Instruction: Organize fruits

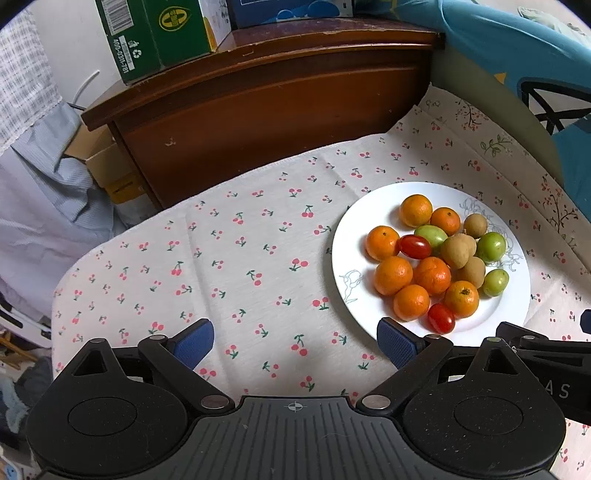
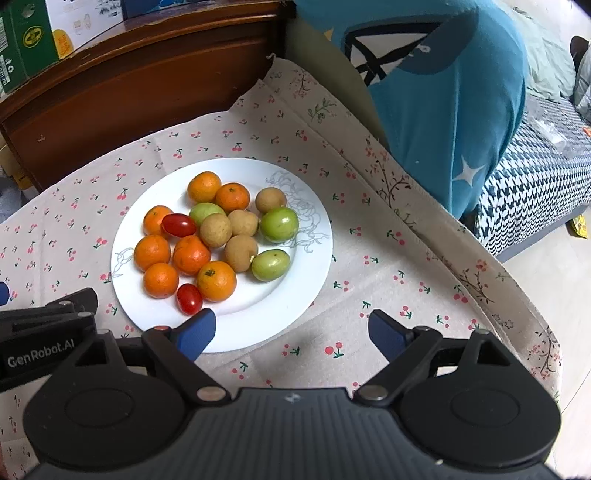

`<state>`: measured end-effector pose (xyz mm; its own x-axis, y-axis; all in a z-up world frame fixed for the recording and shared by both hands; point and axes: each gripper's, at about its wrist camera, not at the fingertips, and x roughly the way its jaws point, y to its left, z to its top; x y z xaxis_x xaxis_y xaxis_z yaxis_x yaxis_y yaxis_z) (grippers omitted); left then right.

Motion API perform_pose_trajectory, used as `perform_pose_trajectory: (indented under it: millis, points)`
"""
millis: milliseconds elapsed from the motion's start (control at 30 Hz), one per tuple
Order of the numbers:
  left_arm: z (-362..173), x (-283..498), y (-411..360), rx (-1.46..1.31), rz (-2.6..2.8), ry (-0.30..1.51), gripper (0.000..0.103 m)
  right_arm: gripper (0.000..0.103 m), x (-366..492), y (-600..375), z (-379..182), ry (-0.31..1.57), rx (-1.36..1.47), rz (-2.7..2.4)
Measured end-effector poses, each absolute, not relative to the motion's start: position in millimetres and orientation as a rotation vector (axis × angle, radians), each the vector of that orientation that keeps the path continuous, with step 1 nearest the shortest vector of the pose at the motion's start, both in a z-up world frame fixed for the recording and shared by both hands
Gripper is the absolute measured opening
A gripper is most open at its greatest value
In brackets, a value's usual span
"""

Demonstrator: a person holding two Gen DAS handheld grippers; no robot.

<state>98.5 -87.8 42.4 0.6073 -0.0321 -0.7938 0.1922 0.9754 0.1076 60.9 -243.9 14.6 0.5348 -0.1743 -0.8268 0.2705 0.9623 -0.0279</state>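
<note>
A white plate (image 1: 347, 251) (image 2: 314, 236) rests on the cherry-print cloth and holds mixed fruit in a pile. Several small oranges (image 1: 393, 275) (image 2: 190, 254) lie on its left side, two red cherry tomatoes (image 1: 441, 318) (image 2: 189, 298) among them. Several brown longans (image 1: 456, 251) (image 2: 242, 253) and three green fruits (image 1: 490, 246) (image 2: 279, 223) sit toward the right. My left gripper (image 1: 295, 345) hovers open over bare cloth, left of the plate. My right gripper (image 2: 291, 334) hovers open at the plate's near rim, nothing between its fingers.
A dark wooden cabinet (image 1: 258, 110) stands behind the table with a green carton (image 1: 155, 33) on top. A person in a blue shirt (image 2: 443, 92) stands at the table's far right. The cloth's floral border (image 2: 461, 258) marks the right table edge; a houndstooth-covered bed (image 2: 535, 177) lies beyond.
</note>
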Motion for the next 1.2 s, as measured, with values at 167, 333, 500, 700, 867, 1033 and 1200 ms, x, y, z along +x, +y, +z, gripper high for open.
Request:
perform_pose_trajectory:
  millis: [167,333,500,700,867,1033,1200]
  points:
    - [45,90,-81,0.188,-0.113,0.906,0.096,0.089,55,-237,16,0.967,0.098,-0.253]
    - [46,77,-70,0.187,-0.094,0.9,0.096,0.089,45,-228,15,0.965,0.101,-0.223]
    - [44,59,-58,0.167,-0.098,0.908,0.096,0.089,28,-221,9,0.971,0.097,-0.192]
    - [44,34,-42,0.139,-0.097,0.899,0.096,0.09,1,-218,0,0.97,0.14,-0.162]
    - [44,16,-24,0.112,-0.088,0.895,0.096,0.091,-23,-214,-11,0.949,0.165,-0.137]
    - [44,3,-6,0.078,-0.076,0.9,0.096,0.091,-44,-200,-33,0.938,0.144,-0.137]
    - [42,-3,5,0.06,-0.07,0.9,0.096,0.096,-51,-185,-41,0.854,0.088,-0.148]
